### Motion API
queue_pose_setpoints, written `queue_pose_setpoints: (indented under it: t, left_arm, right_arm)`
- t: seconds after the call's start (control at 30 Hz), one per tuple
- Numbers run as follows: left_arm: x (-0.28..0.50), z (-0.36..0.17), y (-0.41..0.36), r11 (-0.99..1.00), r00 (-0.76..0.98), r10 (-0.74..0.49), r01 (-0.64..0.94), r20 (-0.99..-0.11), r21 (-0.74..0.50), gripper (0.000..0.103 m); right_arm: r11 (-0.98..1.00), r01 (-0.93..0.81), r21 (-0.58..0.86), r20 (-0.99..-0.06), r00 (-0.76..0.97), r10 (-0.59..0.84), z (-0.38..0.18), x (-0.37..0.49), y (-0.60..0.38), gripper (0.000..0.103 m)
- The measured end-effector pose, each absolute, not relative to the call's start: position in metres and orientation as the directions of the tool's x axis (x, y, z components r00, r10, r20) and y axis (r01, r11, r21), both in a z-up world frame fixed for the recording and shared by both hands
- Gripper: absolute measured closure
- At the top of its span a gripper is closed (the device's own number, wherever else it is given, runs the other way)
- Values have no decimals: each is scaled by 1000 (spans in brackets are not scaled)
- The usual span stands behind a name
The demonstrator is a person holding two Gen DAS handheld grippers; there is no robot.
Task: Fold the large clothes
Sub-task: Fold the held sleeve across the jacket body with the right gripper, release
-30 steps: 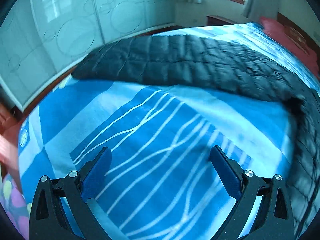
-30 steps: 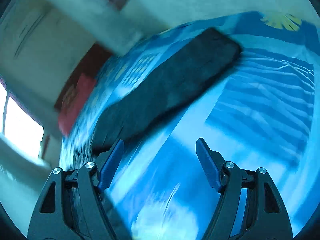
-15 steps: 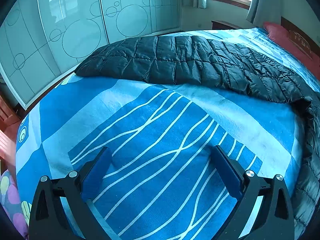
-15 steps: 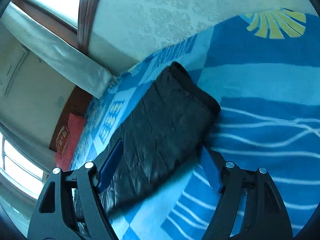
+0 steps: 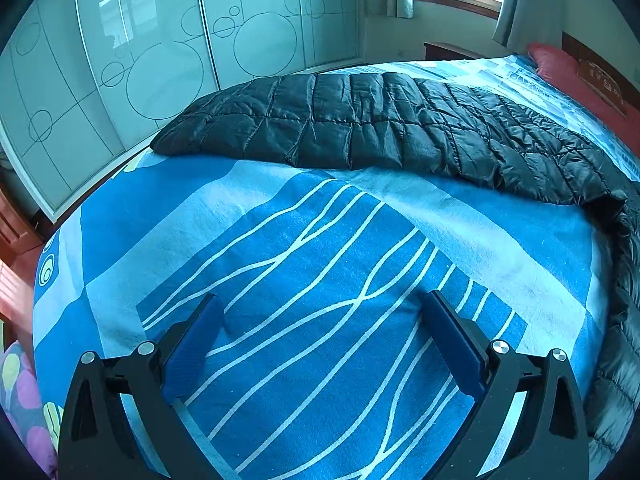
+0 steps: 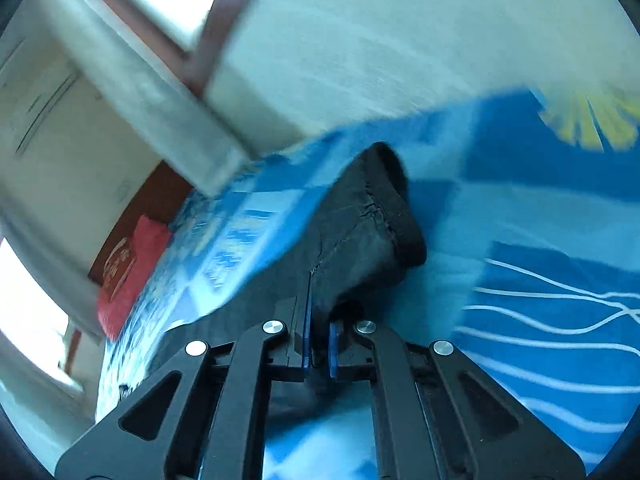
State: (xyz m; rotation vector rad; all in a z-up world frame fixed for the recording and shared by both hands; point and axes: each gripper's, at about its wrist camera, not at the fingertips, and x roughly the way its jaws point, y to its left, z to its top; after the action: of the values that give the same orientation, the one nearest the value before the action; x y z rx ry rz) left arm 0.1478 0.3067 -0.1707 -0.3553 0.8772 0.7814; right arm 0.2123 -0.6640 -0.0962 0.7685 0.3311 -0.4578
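Closing since half a second earlier, the right gripper now pinches the cuffed end of the black quilted down jacket lying across the blue patterned bedspread, readying a fold, while the left gripper hovers wide open, empty.

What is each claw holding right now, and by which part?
The right claw is shut on the black jacket, on fabric near its cuffed end. The left claw is open above the bedspread, holding nothing.

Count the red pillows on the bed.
1. The red pillow lies at the head of the bed, against the headboard, beyond the black quilted coat. Others may be out of frame.
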Motion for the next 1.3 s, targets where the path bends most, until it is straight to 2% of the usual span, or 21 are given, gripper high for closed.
queue_pose_setpoints:
  t: [0.23, 0.43, 0.67, 0.93, 1.3]
  left_arm:
    - [148, -172, 308, 676, 394, 464, -736, -794, 29, 4]
    - [146, -173, 308, 675, 401, 464, -738, -790, 22, 4]
    - [142, -176, 308, 674, 416, 466, -739, -781, 8, 4]
    - [139, -177, 305, 672, 428, 472, -741, -770, 0, 4]
    - [136, -179, 303, 670, 433, 481, -742, -762, 1, 4]
  right_arm:
    - [853, 298, 428, -375, 918, -133, -28, 264, -531, 98]
    - [947, 99, 306, -387, 922, 29, -9, 310, -394, 98]
    - [967, -47, 250, -473, 865, 164, -33, 355, -249, 98]
    - [967, -182, 179, -562, 788, 252, -66, 376, -112, 98]
    - [945, -304, 117, -669, 679, 301, -108, 387, -15, 97]
